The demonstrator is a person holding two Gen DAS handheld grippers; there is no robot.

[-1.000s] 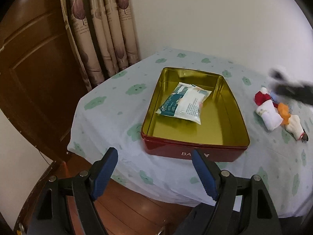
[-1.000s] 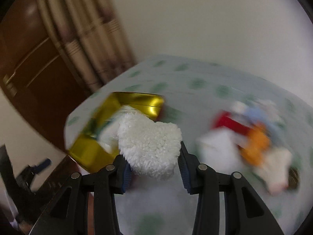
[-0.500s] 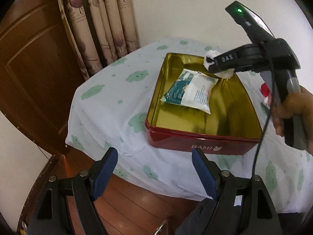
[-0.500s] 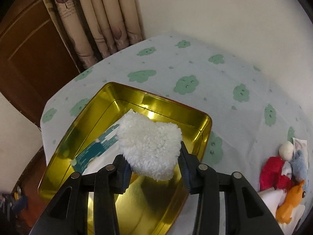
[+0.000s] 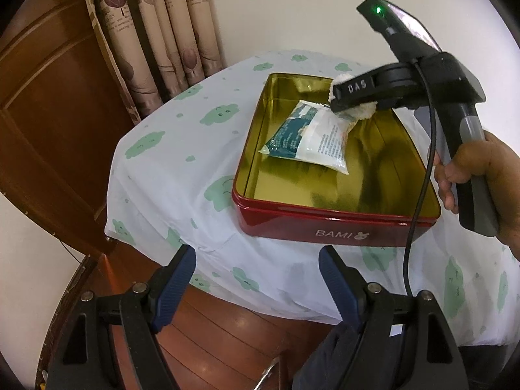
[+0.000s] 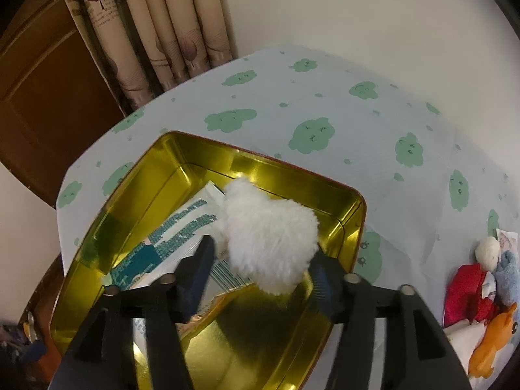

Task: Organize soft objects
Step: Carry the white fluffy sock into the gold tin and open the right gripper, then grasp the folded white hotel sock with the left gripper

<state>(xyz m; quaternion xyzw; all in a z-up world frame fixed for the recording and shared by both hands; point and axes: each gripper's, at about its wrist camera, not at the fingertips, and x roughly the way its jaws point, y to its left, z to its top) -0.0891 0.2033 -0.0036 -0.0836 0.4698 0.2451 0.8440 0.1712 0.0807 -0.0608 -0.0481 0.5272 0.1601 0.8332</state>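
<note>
Hovering over the far right part of the red tin (image 5: 334, 226), the right gripper (image 6: 260, 273) points steeply down into its golden inside. Its jaws have just been opening, and the white fluffy toy (image 6: 269, 237) sits between them. In the right wrist view the left pad stands clearly apart from the fluff, and the right pad is just beside it or perhaps touching; the pads no longer press it. The toy lies partly on the far right corner of the white and teal plastic packet (image 5: 308, 136), which rests flat on the tin's floor, more to the left side. Whether the toy already rests fully on the packet I cannot tell.

In the left wrist view a person's hand (image 5: 474, 175) holds the handle of the right gripper at the right edge, and a black cable hangs down from it in front of the tin. The word BAMI is printed on the near red wall.

The left gripper (image 5: 256, 281) is at the near edge of the table, over the wooden floor, with its blue pads wide apart and nothing between them.

The tin stands on a white tablecloth (image 6: 325, 97) with green cloud shapes. To the right of the tin, well apart, lies a small heap of soft toys (image 6: 481, 292): red, white, light blue and orange ones, touching each other.
</note>
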